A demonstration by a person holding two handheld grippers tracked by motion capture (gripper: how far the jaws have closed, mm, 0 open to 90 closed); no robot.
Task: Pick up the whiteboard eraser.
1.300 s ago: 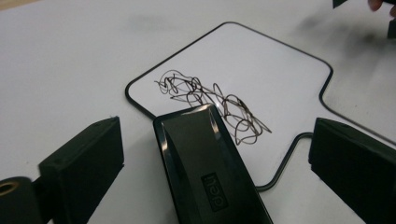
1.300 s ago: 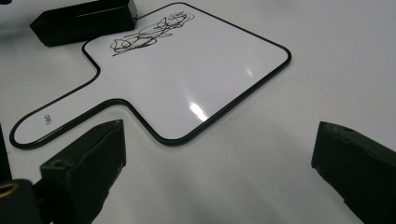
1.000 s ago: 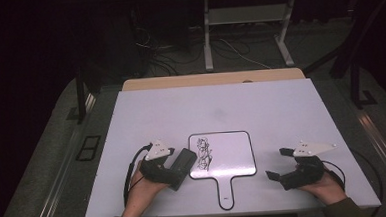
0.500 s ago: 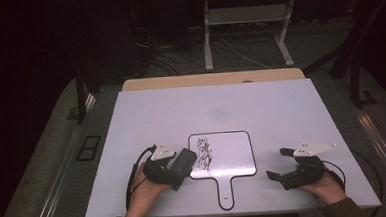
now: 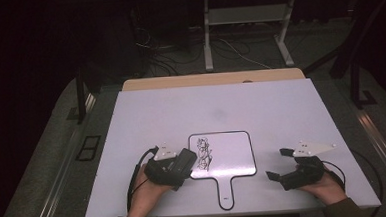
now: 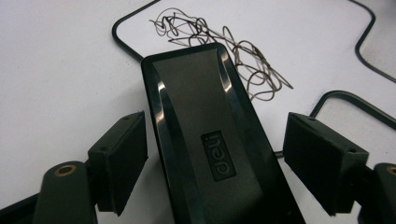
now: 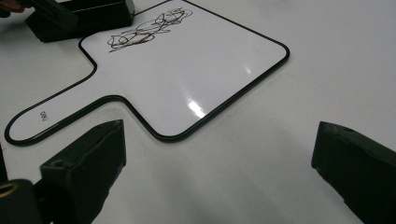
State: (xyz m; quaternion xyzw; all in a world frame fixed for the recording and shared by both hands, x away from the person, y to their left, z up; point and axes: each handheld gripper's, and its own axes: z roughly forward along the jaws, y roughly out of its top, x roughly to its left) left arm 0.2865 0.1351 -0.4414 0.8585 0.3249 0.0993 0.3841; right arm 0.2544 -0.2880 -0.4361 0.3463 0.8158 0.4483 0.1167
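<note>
— Looking at the left claw, I see a black eraser between its two jaws. The eraser is long and dark, with a small embossed label on its top. There is a little space between each jaw and the eraser's sides, so the pads do not press it at this moment. The jaws have just been closing around it and now stand at a middle width.

— And where is the eraser pointing?

— Its far end goes out ahead of the left claw, and it reaches the black scribble on the small whiteboard. From the high view, the left claw lies at the left edge of this whiteboard, with the person's hand behind it.

— What about the other side?

— The right claw rests low on the white table, well apart from the left one. Its jaws are wide and nothing is between them, only bare table. In the right gripper view, the whiteboard lies ahead of this claw and a little to its left, flat on the table, with its handle pointing toward the left jaw. The scribble is at the far side of the board, just beside the eraser.
</note>
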